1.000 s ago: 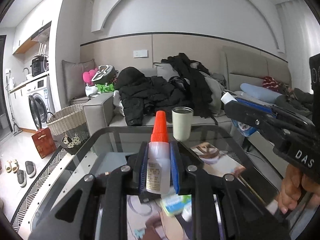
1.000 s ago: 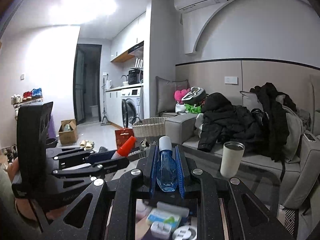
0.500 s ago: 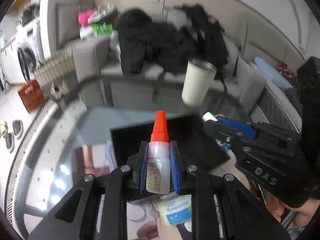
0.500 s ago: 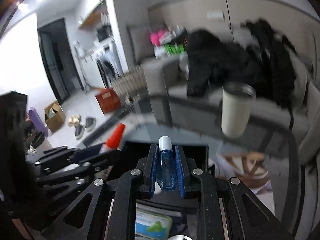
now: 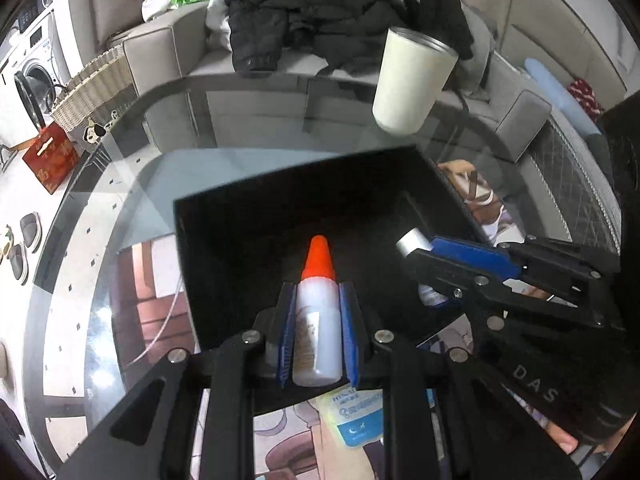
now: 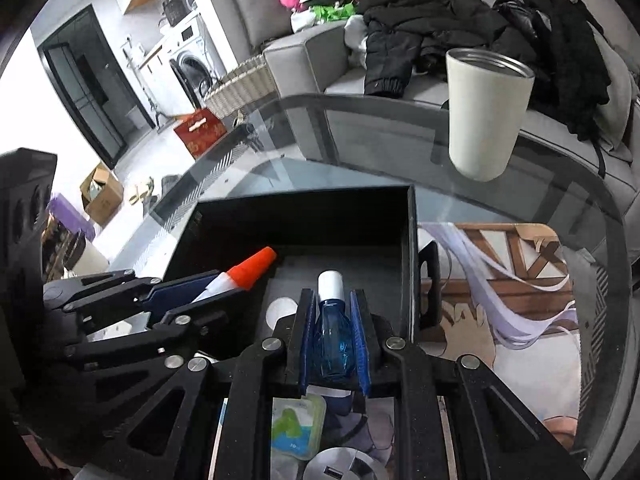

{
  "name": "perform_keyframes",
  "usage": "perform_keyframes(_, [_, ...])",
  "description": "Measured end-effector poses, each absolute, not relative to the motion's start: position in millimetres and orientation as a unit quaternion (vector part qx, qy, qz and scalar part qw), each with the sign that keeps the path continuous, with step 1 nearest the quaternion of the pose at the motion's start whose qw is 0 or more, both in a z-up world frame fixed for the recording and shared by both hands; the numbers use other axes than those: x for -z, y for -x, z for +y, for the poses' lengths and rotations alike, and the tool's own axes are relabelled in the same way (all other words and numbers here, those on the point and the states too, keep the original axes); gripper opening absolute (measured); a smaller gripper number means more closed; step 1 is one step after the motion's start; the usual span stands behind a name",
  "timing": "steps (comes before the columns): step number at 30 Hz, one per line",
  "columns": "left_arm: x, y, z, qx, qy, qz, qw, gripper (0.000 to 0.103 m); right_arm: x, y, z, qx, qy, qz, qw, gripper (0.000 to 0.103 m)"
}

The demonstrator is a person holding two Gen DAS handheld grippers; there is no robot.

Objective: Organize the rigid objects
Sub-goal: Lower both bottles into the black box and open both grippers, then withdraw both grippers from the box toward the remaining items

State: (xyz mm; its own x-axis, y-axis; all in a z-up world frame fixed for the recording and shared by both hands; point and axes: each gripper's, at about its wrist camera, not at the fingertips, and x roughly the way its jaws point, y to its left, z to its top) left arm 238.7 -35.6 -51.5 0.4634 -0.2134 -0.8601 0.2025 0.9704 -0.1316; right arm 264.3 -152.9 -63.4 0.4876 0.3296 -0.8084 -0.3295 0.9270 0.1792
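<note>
My left gripper point(image 5: 317, 294) is shut on a white squeeze bottle with an orange cone cap point(image 5: 316, 320) and tilts down over an open black box point(image 5: 280, 216) on the glass table. My right gripper point(image 6: 332, 300) is shut on a small blue bottle with a white cap point(image 6: 334, 334), held above the same black box point(image 6: 304, 200). Each gripper shows in the other's view: the right gripper point(image 5: 460, 256) on the right, the left gripper point(image 6: 188, 292) on the left. A white disc point(image 6: 280, 308) lies on the box floor.
A cream tumbler point(image 5: 408, 84) point(image 6: 484, 116) stands on the glass table beyond the box. A green-and-white packet point(image 6: 296, 424) and a round silver item point(image 6: 344, 468) lie near me. A printed mat point(image 6: 500, 280) lies right of the box. A sofa piled with dark clothes point(image 6: 440, 20) is behind.
Both grippers have tipped downward and sunk toward the table, coming over the black box. Each still holds its bottle.
</note>
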Motion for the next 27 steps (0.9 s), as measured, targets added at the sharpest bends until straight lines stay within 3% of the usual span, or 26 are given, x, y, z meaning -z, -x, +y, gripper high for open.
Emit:
perform_keyframes(9, [45,-225,-32,0.104,0.004,0.47,0.877,0.021,66,-261,-152,-0.194,-0.003,0.477,0.857,0.02])
perform_keyframes(13, [26,-211,-31,0.084,-0.015,0.424,0.902,0.044,61,-253,-160,-0.194,-0.021,0.467,0.863,0.028])
perform_keyframes(16, [12,-201,-23,0.09,0.005,0.395,0.914,0.049,47,-243,-164,-0.2,-0.032,0.448,0.871,0.028])
perform_keyframes(25, [-36,-144,-18,0.064,0.002,0.279,0.958,0.051,-18,-178,-168,-0.213,-0.008,0.31,0.926,0.029])
perform_keyframes(27, [-42,-133,-17,0.059,0.004,0.257,0.965,0.054,-30,-161,-168,-0.206,-0.001,0.272,0.94,0.038])
